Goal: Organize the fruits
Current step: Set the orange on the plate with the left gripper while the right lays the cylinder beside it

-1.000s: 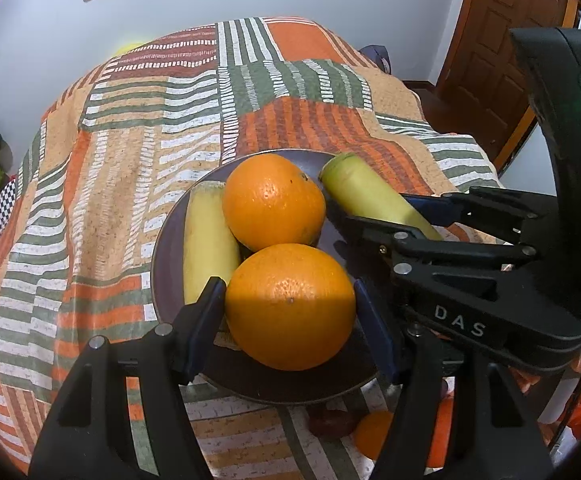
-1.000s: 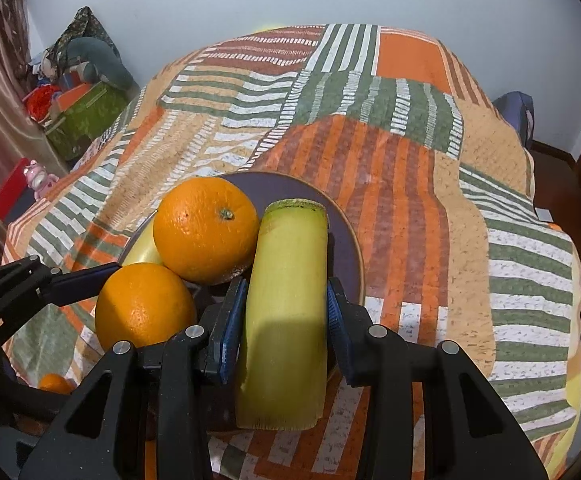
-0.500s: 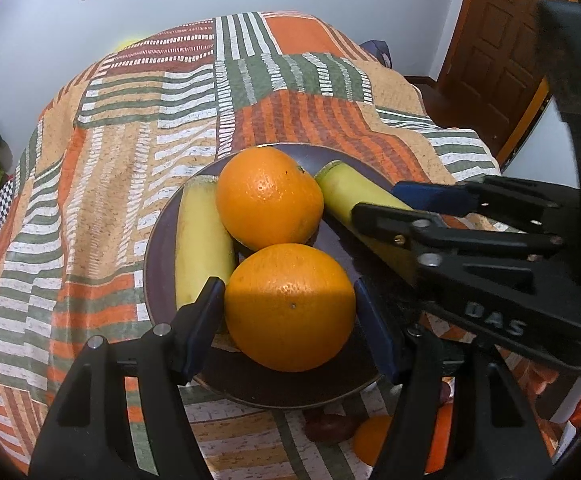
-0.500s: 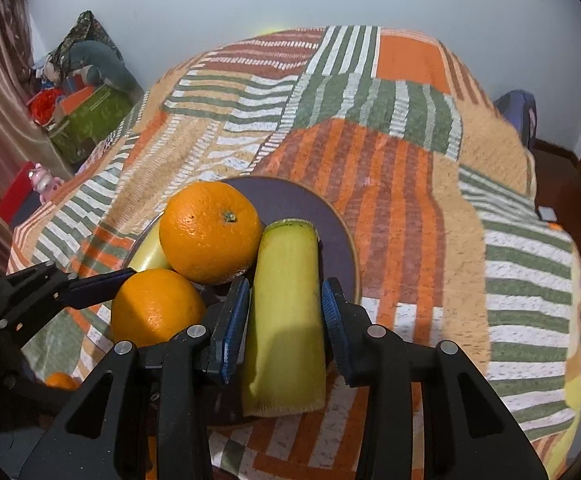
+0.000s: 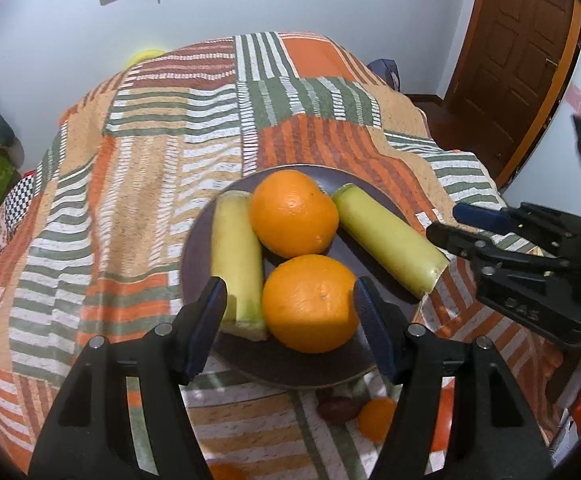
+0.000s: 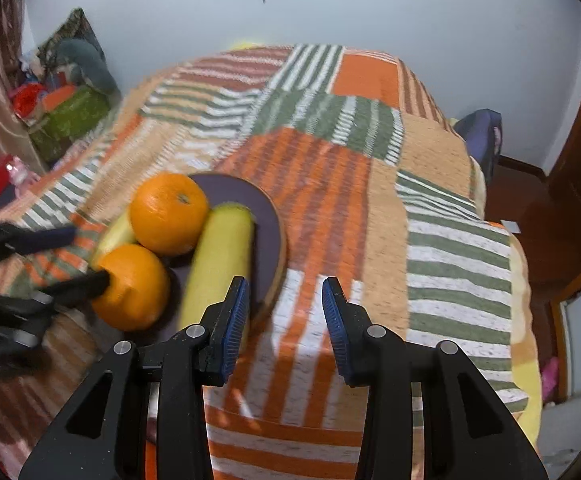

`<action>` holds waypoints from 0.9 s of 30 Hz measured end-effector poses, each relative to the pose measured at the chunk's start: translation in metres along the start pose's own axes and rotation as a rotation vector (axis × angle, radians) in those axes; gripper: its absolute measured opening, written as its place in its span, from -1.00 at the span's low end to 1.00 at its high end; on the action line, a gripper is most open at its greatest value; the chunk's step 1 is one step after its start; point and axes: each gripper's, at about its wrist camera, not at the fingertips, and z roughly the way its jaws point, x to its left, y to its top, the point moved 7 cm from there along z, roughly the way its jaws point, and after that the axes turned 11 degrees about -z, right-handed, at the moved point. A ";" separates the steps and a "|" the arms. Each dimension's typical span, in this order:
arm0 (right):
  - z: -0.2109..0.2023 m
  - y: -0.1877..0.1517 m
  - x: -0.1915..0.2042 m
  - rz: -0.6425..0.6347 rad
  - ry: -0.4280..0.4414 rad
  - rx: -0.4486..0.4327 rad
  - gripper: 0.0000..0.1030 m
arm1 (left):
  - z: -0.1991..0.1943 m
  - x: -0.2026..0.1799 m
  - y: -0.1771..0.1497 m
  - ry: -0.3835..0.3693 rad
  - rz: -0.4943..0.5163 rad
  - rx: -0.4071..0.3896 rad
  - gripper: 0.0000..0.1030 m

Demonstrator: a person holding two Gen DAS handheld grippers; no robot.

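Both oranges and both yellow-green pieces sit on the dark plate (image 5: 194,256) atop the striped quilt (image 5: 138,184). The left gripper (image 5: 288,300) brackets the near orange (image 5: 308,302), pads apart from its skin. The right gripper (image 6: 284,316) hangs empty and parted beside the plate's right edge.

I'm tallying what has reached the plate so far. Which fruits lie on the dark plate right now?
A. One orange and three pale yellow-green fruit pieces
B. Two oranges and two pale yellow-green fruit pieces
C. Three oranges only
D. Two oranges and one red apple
B: the left wrist view shows two oranges, far and near, between two pale yellow-green pieces on the plate.
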 end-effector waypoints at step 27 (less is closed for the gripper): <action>-0.067 -0.022 0.041 -0.004 0.081 -0.068 0.03 | -0.080 0.057 -0.039 0.041 -0.080 -0.042 0.30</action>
